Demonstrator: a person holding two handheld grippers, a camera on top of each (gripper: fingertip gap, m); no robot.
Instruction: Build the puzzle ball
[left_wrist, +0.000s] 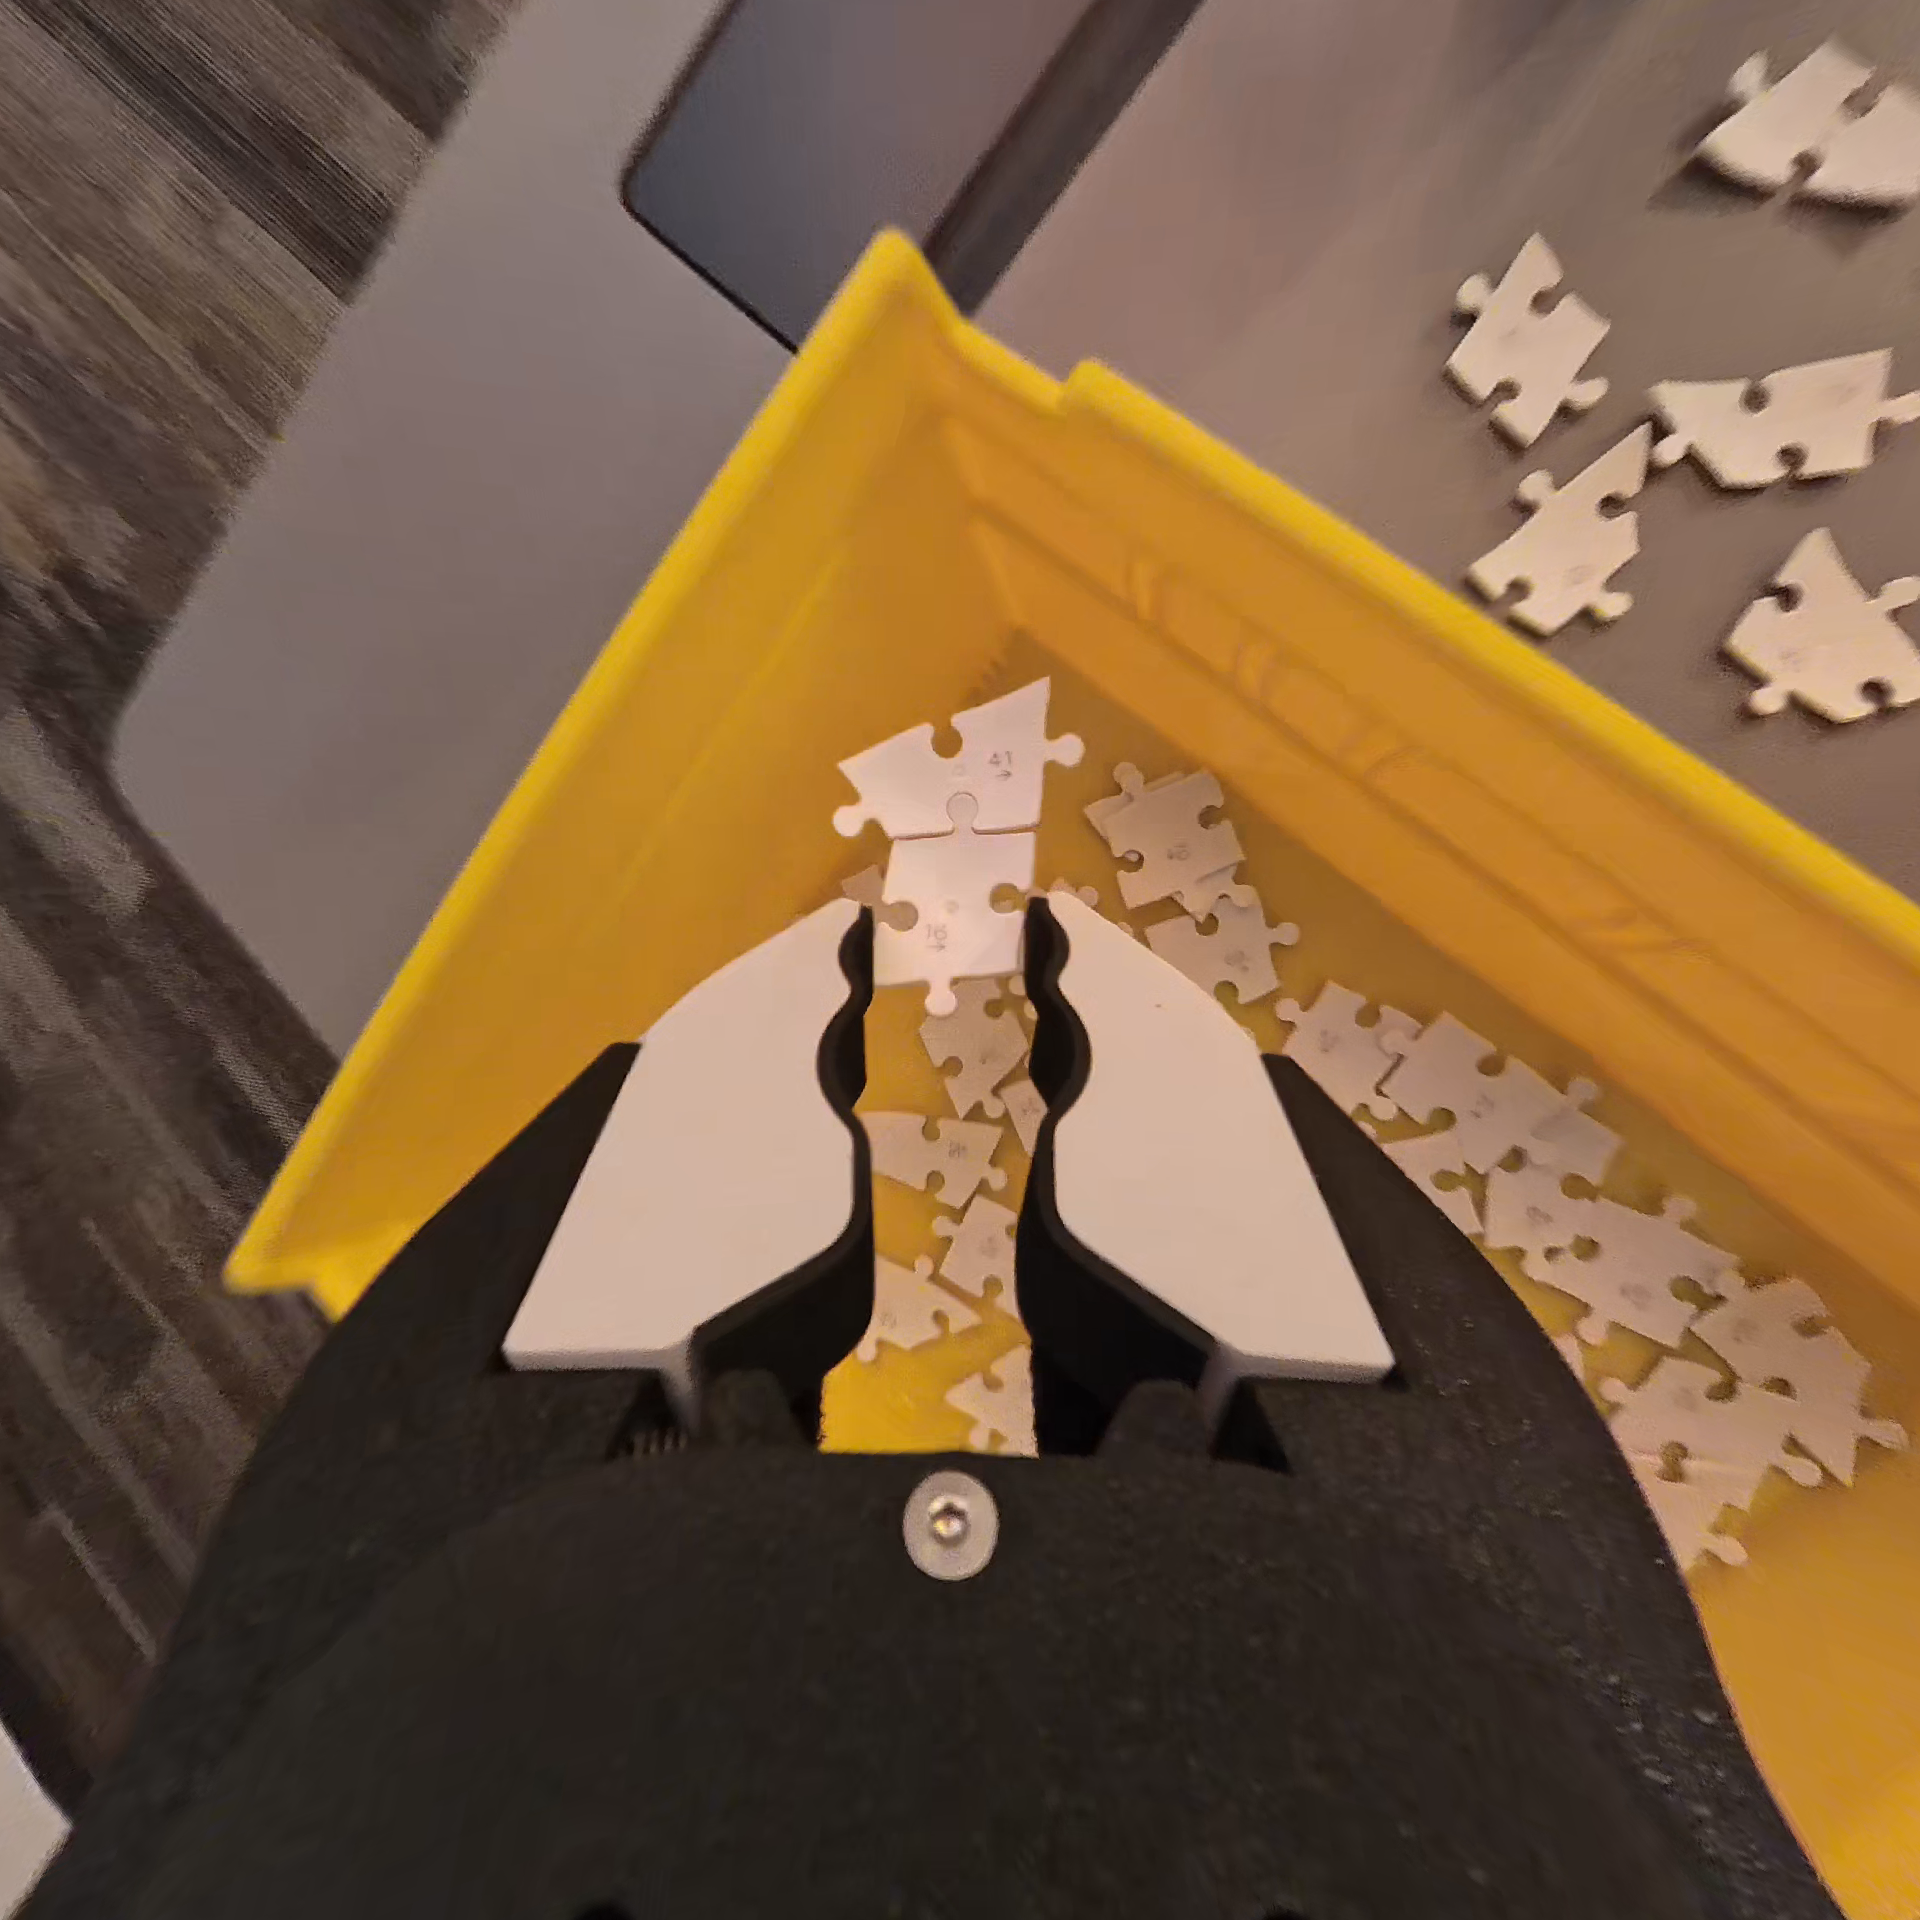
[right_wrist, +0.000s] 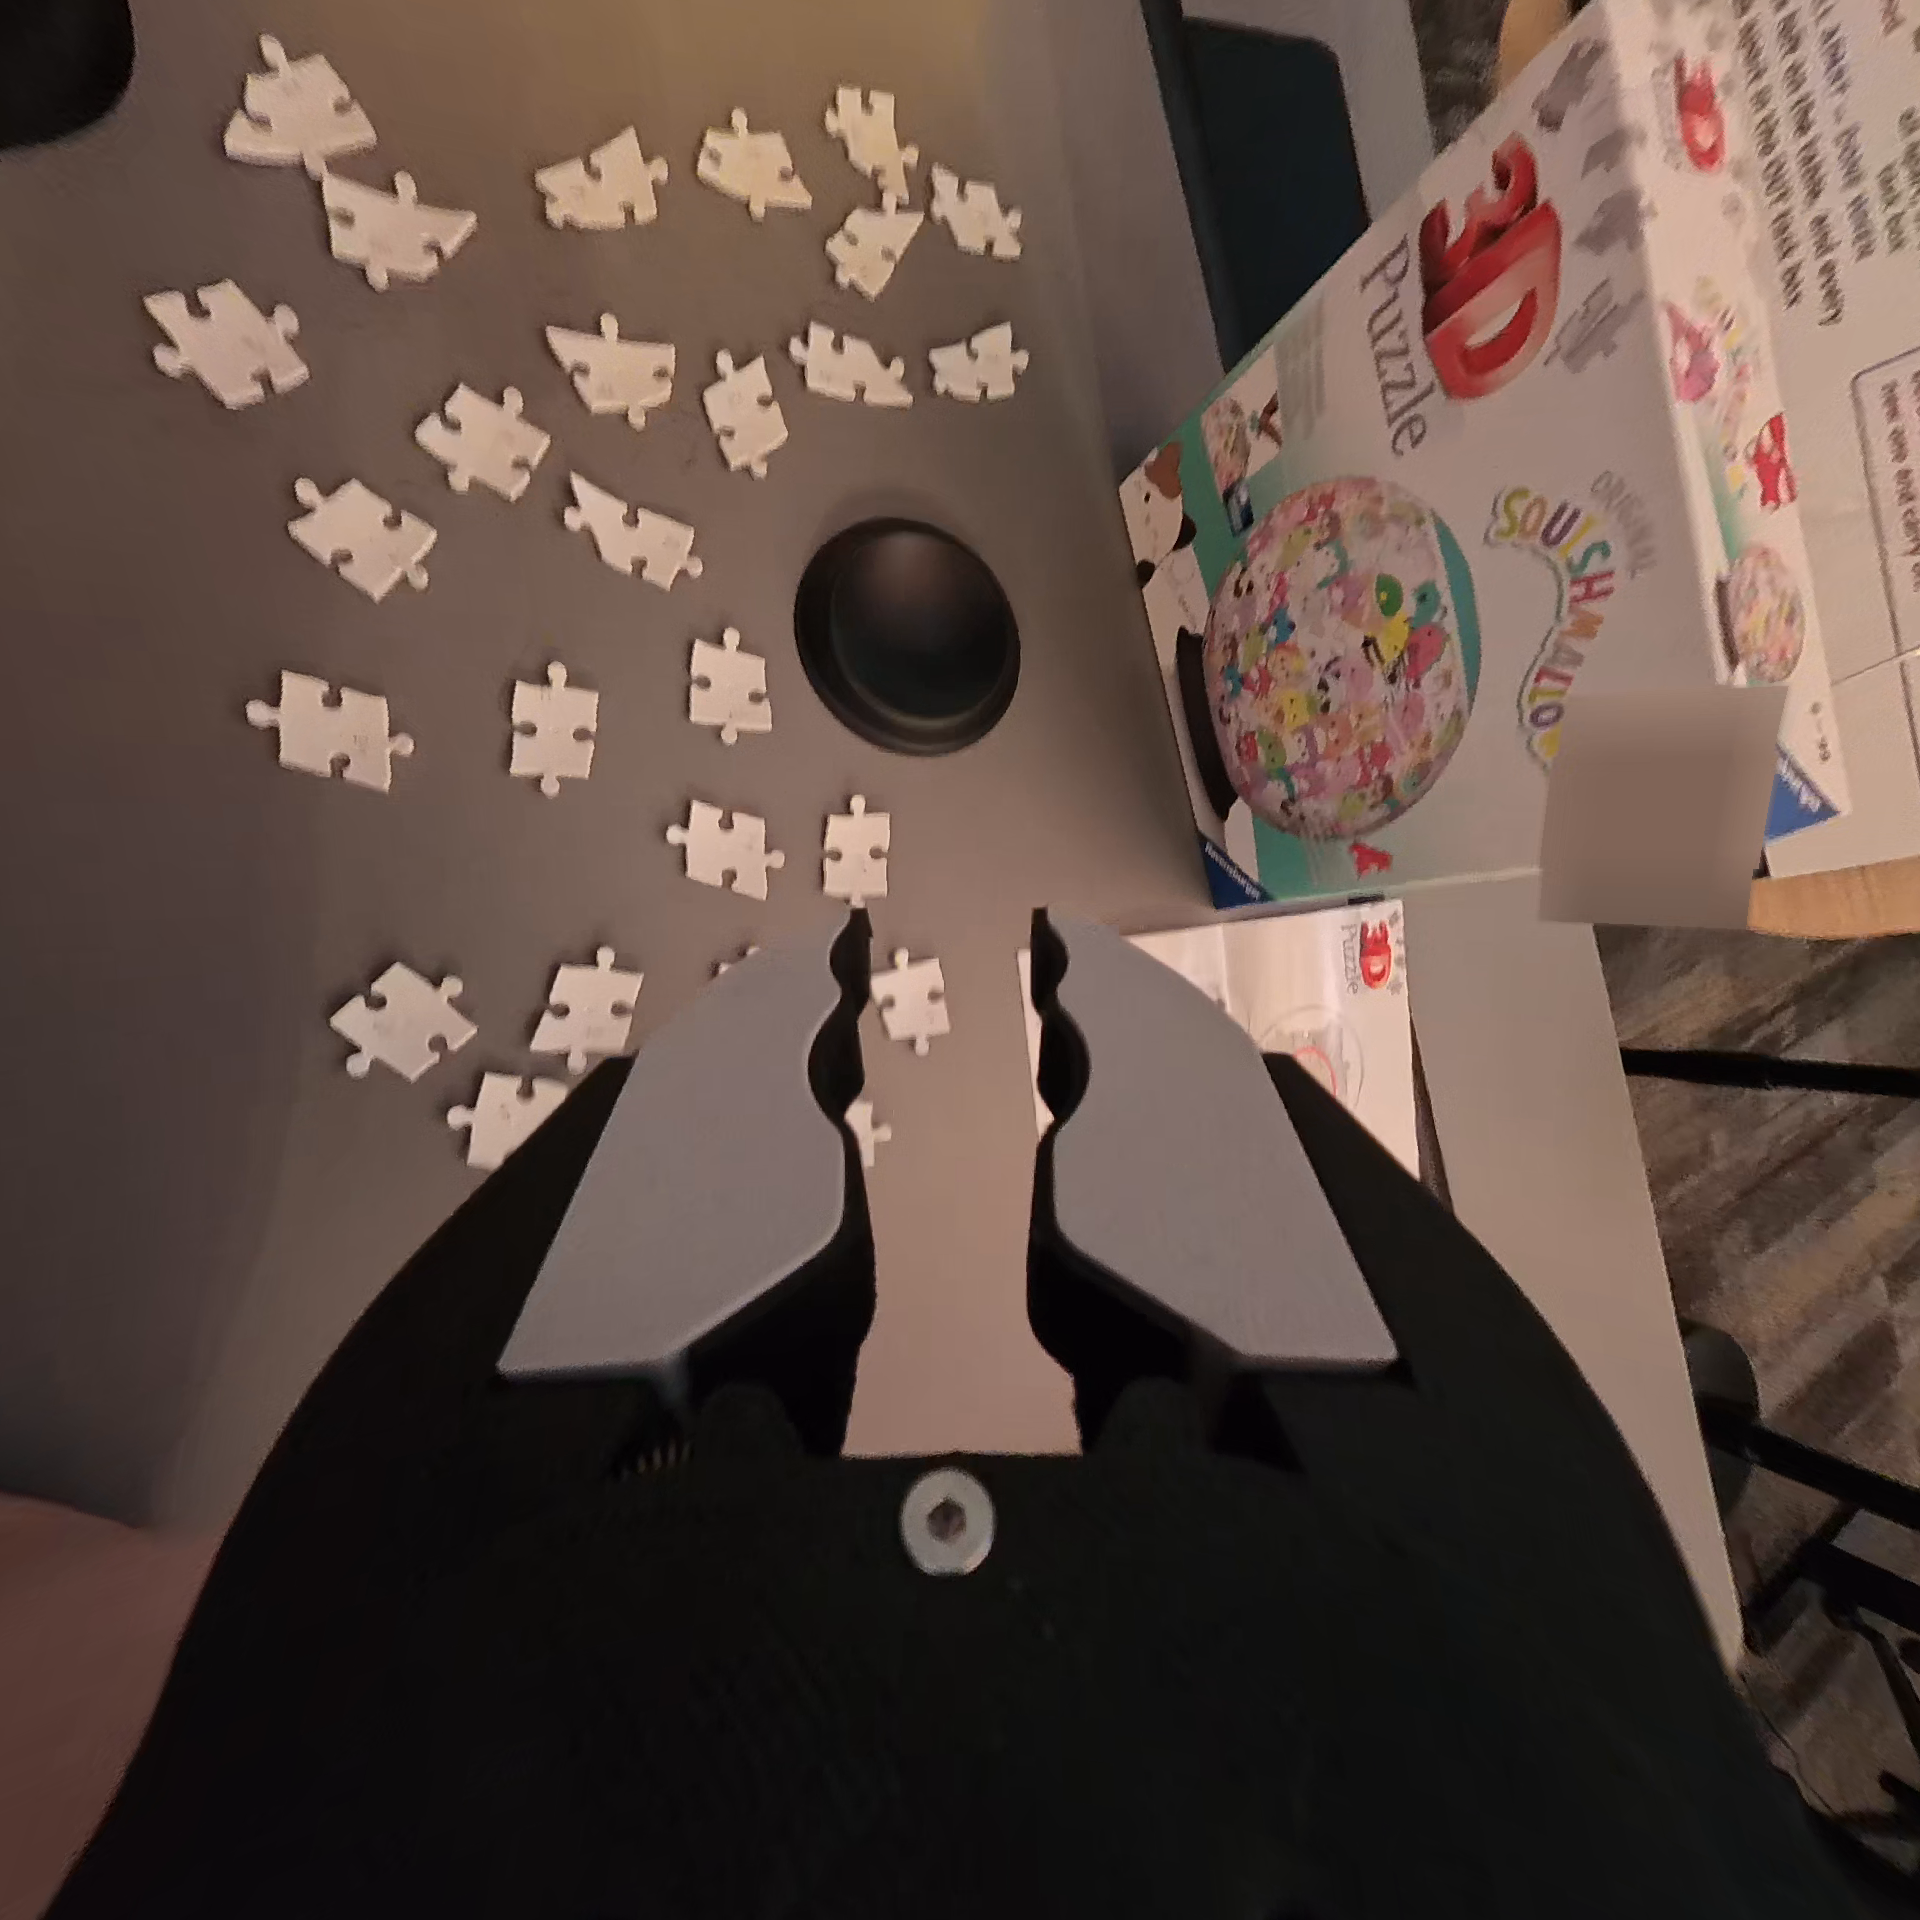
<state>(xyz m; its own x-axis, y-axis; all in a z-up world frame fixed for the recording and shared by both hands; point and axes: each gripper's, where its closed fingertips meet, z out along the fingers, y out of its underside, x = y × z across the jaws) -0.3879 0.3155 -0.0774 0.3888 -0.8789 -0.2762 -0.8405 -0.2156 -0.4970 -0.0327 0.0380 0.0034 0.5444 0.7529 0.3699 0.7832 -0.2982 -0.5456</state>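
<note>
My left gripper (left_wrist: 945, 914) is shut on a small cluster of joined white puzzle pieces (left_wrist: 956, 831), gripping its lowest piece and holding it above a yellow bin (left_wrist: 665, 769). Several loose white pieces (left_wrist: 1558, 1195) lie in the bin. My right gripper (right_wrist: 948, 925) is open and empty above the grey table, where many white pieces (right_wrist: 540, 727) lie face down. One piece (right_wrist: 857, 854) lies just beyond its left fingertip and another (right_wrist: 912, 1000) between the fingers.
A black round stand (right_wrist: 906, 636) sits on the table past the right gripper. The puzzle box (right_wrist: 1455, 540) and a leaflet (right_wrist: 1320, 1018) lie at the right table edge. More pieces (left_wrist: 1714, 499) lie on the table beyond the bin. A dark flat slab (left_wrist: 831, 156) lies behind the bin. Across from one pair of fingers to the other is roughly 45 centimeters.
</note>
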